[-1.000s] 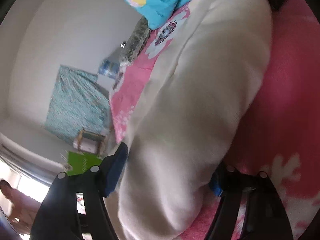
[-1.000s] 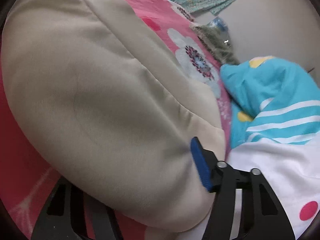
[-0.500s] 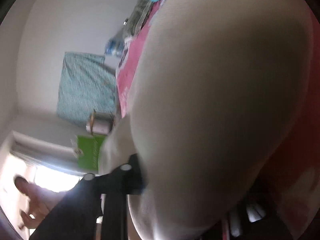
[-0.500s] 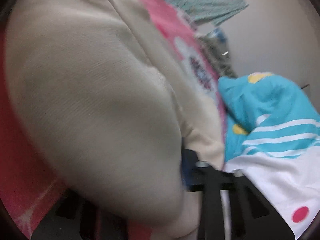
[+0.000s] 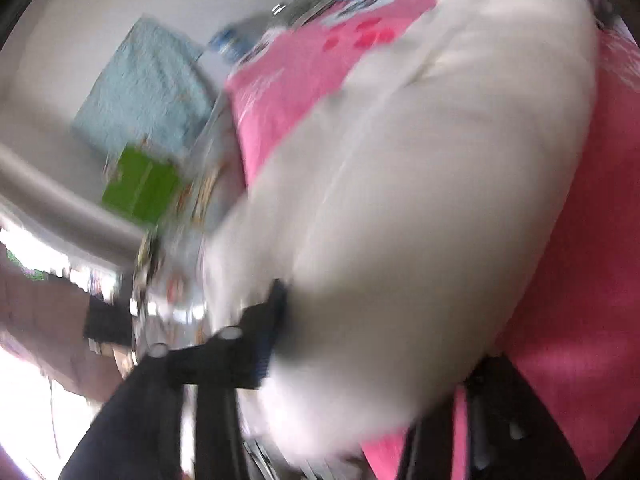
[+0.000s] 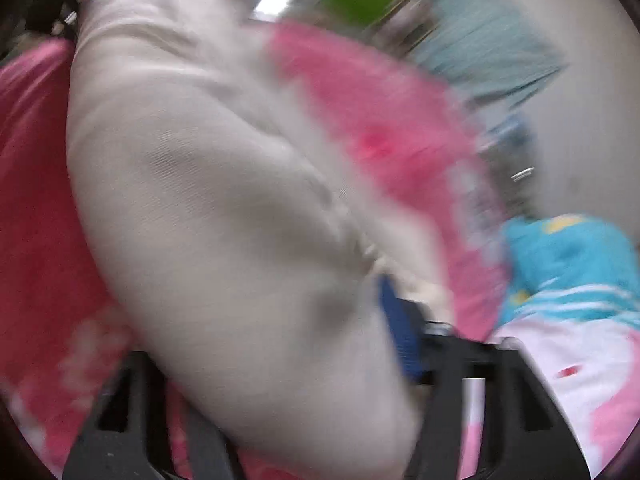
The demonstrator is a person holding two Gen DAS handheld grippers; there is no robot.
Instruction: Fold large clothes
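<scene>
A large cream garment [image 5: 420, 200] lies bunched in a long roll on the pink flowered bed sheet [image 5: 580, 240]. The jaws of my left gripper [image 5: 380, 332] are opening, and the garment's near end bulges between them. Its blue-padded left finger [image 5: 272, 332] touches the cloth, and the other finger is mostly hidden behind it. In the right wrist view the same garment [image 6: 200, 180] fills the gap of my right gripper [image 6: 260, 320], whose jaws are also opening. The blue pad [image 6: 396, 328] sits at the cloth's edge. Both views are blurred.
Blue and yellow bedding [image 6: 568, 252] and a white spotted cloth [image 6: 560, 368] lie on the bed beside the garment. A green box [image 5: 140, 188] and a teal cloth [image 5: 148, 84] against the wall stand past the bed's edge. Pink sheet [image 6: 36, 200] shows on the garment's other side.
Both grippers pinched in on the cream garment half a second ago and now stand wider. Both views have swung and pulled back, so more pink sheet and room shows.
</scene>
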